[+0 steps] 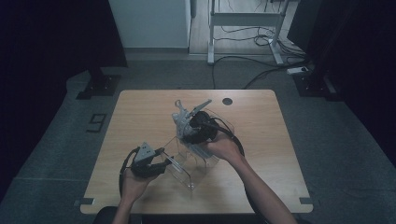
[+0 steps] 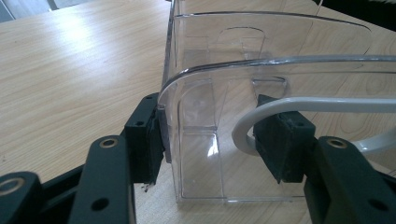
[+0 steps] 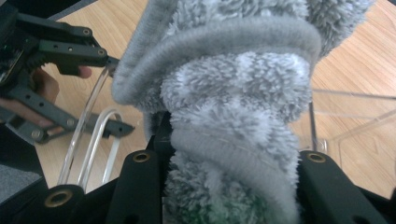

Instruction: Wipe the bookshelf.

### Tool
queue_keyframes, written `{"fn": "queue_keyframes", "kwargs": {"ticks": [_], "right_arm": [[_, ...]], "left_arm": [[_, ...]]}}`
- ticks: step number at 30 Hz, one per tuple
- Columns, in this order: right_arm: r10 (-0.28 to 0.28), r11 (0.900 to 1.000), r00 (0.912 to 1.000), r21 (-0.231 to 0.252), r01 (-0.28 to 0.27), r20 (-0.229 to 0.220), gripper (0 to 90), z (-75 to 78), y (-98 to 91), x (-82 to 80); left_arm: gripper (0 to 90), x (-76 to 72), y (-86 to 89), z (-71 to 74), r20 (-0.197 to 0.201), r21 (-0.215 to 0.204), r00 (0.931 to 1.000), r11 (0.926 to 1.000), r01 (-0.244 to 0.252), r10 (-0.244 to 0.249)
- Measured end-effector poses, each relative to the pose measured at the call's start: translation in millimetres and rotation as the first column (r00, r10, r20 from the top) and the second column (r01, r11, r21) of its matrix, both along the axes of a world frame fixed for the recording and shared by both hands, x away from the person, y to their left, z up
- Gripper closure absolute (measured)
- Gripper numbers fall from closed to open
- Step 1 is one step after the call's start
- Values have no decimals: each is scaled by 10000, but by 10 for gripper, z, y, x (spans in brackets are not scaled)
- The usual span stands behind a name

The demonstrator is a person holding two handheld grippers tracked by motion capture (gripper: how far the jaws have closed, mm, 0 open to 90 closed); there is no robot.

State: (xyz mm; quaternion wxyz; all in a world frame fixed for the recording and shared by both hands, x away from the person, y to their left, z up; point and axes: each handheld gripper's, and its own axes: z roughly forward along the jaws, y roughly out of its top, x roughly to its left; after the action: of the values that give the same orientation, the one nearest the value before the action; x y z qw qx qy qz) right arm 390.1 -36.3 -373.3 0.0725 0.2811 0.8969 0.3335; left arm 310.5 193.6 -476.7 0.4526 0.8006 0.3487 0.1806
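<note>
L gripper [image 2: 212,140] fingers clamp my clear rack's [image 2: 261,70] wall; R gripper [image 3: 231,163] grips the grey cloth [image 3: 233,93]. Wiping step, I judge. Next: bring cloth onto rack w/o tipping it.

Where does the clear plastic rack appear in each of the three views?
High view: clear plastic rack at table centre, between both hands.
Left gripper view: centre and right, its wall between the fingers.
Right gripper view: curved edges at lower left, panels at right.
Shared landmark: wooden table.
</note>
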Motion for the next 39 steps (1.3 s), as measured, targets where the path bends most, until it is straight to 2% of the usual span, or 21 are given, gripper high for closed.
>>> {"fn": "queue_keyframes", "kwargs": {"ticks": [7,9,10,15,19,27,39], "right_arm": [[74,9991,10000,-420,-72,51,582,-94,237,84],[28,9989,10000,-462,-26,41,582,-114,262,94],[-33,9978,9999,-661,40,117,582,-162,307,117],[-49,9948,10000,-1012,58,86,582,-269,404,157],[-146,9940,9999,-1088,145,5,592,-332,443,169],[-31,9927,9999,-1201,46,121,593,-331,427,114],[109,9947,9999,-1028,-103,48,590,-334,223,-34]], "left_arm": [[449,-1,-3,-1,-9,-3,10000,10000,-17,17],[449,0,-3,-1,-9,2,10000,10000,-15,15],[449,-1,-5,-1,-10,-17,10000,10000,-26,26],[449,-1,-7,-3,-13,-24,10000,10000,-44,43],[450,-3,-9,-3,-6,-26,10000,10000,-65,65],[450,-4,-19,4,-80,24,9999,9999,-132,132],[449,-3,-18,4,-109,14,9998,9999,-135,135]]}}
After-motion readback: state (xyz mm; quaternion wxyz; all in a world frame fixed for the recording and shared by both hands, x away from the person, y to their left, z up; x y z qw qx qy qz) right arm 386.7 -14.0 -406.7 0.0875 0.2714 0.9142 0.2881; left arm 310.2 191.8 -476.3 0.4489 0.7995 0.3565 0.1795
